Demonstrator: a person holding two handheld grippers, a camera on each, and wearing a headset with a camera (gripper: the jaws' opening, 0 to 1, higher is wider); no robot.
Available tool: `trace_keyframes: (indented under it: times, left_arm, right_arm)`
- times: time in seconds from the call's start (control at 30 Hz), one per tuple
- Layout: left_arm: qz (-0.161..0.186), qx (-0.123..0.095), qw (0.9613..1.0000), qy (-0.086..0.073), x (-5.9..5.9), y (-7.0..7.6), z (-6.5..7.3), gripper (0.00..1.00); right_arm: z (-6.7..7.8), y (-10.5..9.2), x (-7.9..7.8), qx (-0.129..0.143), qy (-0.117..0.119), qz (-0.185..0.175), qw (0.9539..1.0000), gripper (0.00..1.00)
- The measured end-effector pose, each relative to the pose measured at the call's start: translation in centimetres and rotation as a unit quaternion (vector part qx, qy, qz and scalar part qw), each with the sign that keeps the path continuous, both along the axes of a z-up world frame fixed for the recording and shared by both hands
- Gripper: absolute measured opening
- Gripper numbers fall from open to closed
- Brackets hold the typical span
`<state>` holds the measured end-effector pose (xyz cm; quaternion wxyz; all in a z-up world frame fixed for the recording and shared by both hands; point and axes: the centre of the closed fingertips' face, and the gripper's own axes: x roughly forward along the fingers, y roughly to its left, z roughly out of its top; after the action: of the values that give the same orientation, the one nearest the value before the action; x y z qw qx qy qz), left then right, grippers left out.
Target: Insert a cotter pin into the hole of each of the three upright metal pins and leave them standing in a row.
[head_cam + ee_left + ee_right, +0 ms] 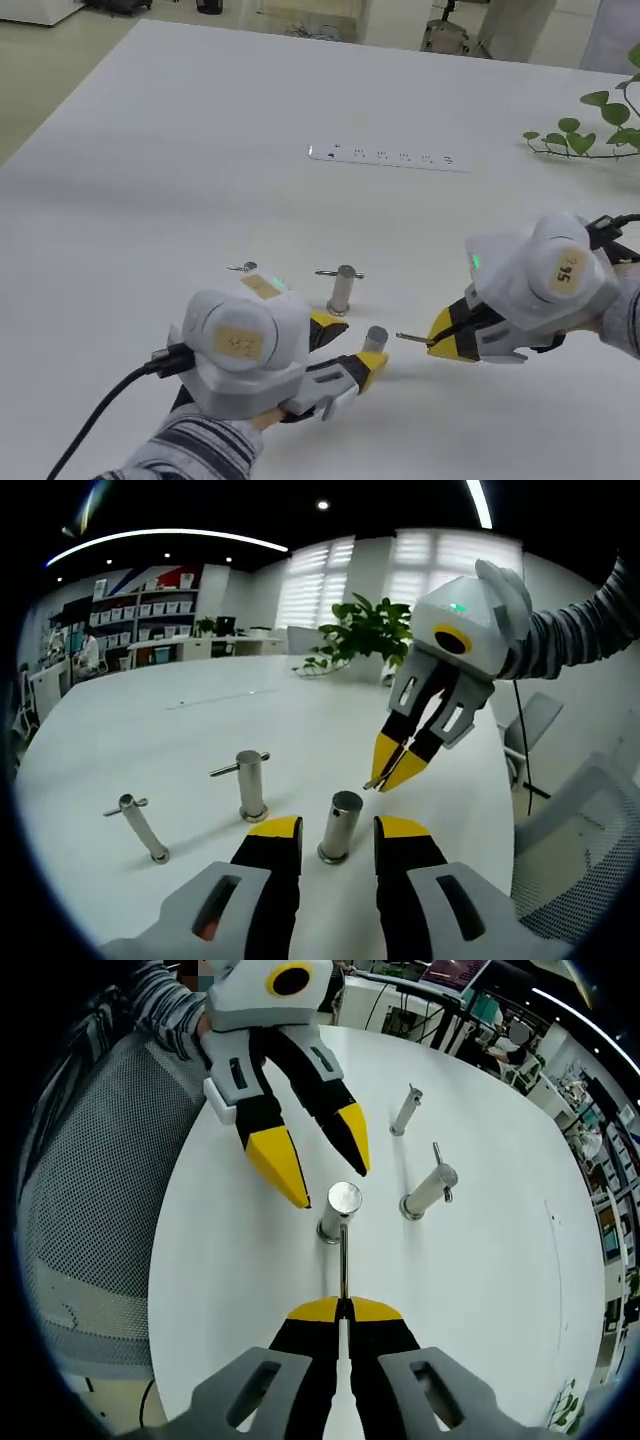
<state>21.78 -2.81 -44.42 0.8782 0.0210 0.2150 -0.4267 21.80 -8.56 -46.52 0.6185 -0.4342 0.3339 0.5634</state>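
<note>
Three upright metal pins stand on the white table. The far pin (243,267) (140,827) (406,1110) and the middle pin (342,288) (250,785) (428,1190) each carry a cotter pin through the top. The near pin (375,338) (342,825) (338,1210) has a bare top. My left gripper (351,345) (338,832) (327,1180) is open, with one jaw on each side of the near pin and a gap to both. My right gripper (440,342) (393,772) (343,1308) is shut on a thin cotter pin (412,338) (343,1260), whose tip points at the near pin's top.
A white power strip (385,156) lies further back on the table. A leafy plant (600,125) (365,630) trails in at the far right. A black cable (100,420) runs from my left gripper off the near edge. A mesh chair (90,1190) stands beside the table.
</note>
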Motion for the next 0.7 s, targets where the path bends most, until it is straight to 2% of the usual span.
trace_keyframes:
  times: [0.1,0.37,0.47,0.7]
  left_arm:
    - [-0.005,0.013,0.9999,-0.002,0.0,-0.4,-0.5,0.25]
    - [-0.006,0.040,0.9992,-0.005,0.4,-1.0,-1.7,0.18]
    - [-0.005,0.050,0.9986,-0.015,0.6,-1.1,-1.8,0.15]
    - [-0.006,0.045,0.9989,-0.012,0.8,-1.6,-1.9,0.13]
  right_arm:
    - [-0.2,0.2,0.0,-0.001,0.002,0.004,1.0000,0.00]
    - [-0.5,0.7,0.1,-0.004,0.006,0.012,0.9999,0.00]
    - [-0.3,0.9,0.1,-0.003,0.006,0.015,0.9999,0.00]
    - [-0.3,1.1,0.0,-0.011,0.010,0.018,0.9997,0.00]
